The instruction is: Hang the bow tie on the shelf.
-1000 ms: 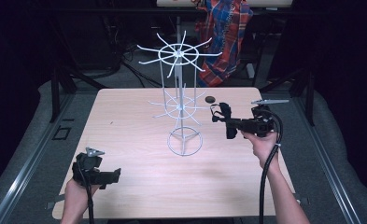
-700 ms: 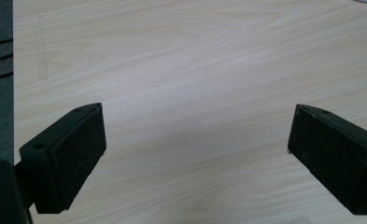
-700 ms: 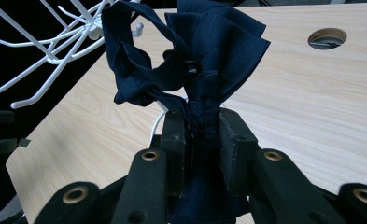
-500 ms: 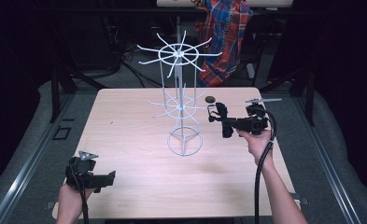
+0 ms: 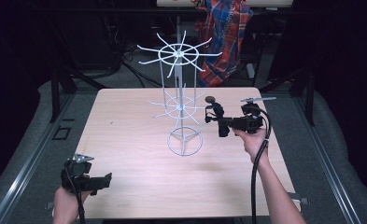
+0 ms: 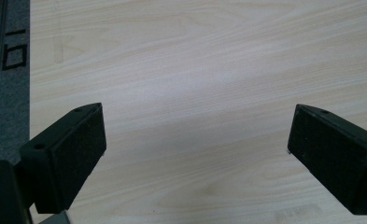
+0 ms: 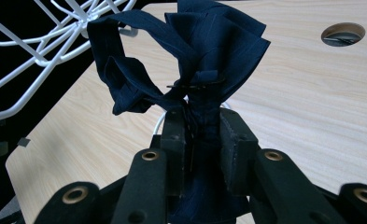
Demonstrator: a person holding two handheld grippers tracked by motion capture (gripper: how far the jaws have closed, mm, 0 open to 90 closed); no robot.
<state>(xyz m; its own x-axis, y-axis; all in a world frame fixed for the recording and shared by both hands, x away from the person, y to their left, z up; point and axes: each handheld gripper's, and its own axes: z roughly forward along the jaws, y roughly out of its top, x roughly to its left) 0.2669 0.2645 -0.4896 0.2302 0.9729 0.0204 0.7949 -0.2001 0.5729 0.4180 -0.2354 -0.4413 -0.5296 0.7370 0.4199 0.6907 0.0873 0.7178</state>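
Observation:
A white wire rack (image 5: 179, 107) with radiating hooks stands mid-table on a ring base. My right gripper (image 5: 217, 122) hovers just right of its lower tier, shut on a dark navy fabric bow (image 5: 214, 112). In the right gripper view the jaws of the right gripper (image 7: 204, 126) pinch the bow (image 7: 190, 56) at its knot, and its loops stand up close to the rack's hooks (image 7: 41, 51). My left gripper (image 5: 105, 179) rests low at the table's near left corner. It is open, and its gap (image 6: 195, 154) holds nothing above the bare wood (image 6: 195, 70).
A round hole (image 5: 210, 99) in the wooden table (image 5: 134, 140) lies just behind the right gripper. A plaid cloth (image 5: 228, 37) hangs on a chair beyond the far edge. Metal rails (image 5: 27, 158) run along the left side.
My right gripper has carried the bow leftward, closer to the rack. The left gripper has drawn back slightly toward the near left corner.

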